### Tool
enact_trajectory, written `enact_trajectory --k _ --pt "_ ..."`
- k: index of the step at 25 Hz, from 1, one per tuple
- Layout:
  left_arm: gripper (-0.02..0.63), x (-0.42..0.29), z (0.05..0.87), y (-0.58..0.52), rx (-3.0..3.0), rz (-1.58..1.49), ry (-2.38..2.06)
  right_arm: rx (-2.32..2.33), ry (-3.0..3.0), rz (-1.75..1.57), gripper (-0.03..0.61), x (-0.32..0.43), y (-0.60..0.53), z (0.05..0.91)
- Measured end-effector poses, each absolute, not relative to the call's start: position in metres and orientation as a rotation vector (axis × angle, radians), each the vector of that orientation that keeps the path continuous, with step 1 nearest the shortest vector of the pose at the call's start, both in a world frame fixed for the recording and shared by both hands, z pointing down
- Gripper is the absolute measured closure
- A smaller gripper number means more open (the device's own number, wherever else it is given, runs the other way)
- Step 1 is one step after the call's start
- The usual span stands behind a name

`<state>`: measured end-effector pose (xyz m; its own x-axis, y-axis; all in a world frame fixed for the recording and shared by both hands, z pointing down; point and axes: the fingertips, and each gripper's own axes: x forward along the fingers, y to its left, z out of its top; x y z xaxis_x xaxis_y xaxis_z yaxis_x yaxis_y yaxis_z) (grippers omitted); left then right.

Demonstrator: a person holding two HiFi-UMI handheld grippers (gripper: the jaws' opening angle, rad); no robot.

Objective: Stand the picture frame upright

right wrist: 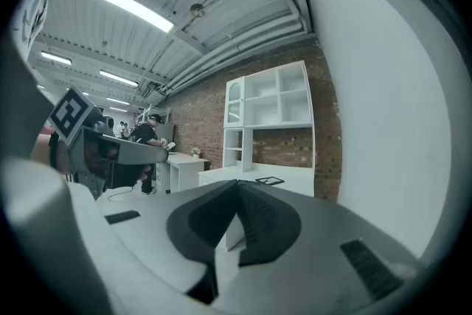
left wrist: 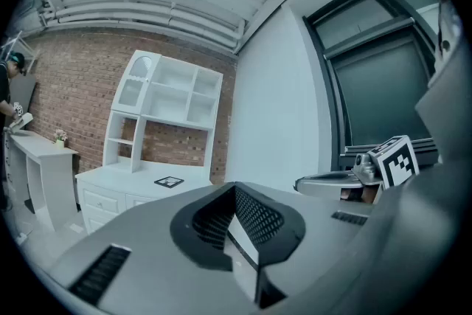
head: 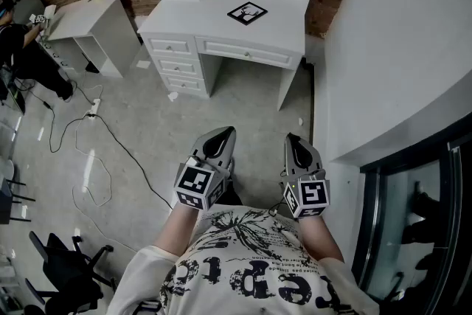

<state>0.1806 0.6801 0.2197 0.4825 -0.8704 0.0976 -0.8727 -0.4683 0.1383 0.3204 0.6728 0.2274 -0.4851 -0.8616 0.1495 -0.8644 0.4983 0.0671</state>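
Closed and empty, the grey left gripper (head: 220, 133) and right gripper (head: 296, 140) should open before reaching the flat black picture frame (head: 247, 13).

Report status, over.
Left tool and right tool shut, empty. Picture frame lying flat on white desk, well ahead. No obstacle seen between.

The picture frame (head: 247, 13) is square with a thin black border, holding a white-matted print of a dark, tree-like shape. It lies flat, face up, on the white desk (head: 214, 7). It is turned cornerwise, right of the desktop's middle.
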Motion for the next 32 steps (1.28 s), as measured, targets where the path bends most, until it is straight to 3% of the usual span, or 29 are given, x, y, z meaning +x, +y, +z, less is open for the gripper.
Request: enact_trajectory --k 12,22,32 --pt "0.607 0.174 0.227 0.678 2.537 0.041 -1.506 1.561 -2.527 0.096 0.575 0.322 0.666 0.235" --pt "0.607 0.159 0.235 0.665 2.512 0.066 -1.526 1.499 -2.493 -0.041 0.574 0.3 0.644 0.237" --pt "0.607 0.108 0.25 0.582 2.514 0.084 -1.524 1.539 -2.494 0.044 0.574 0.261 0.561 0.25"
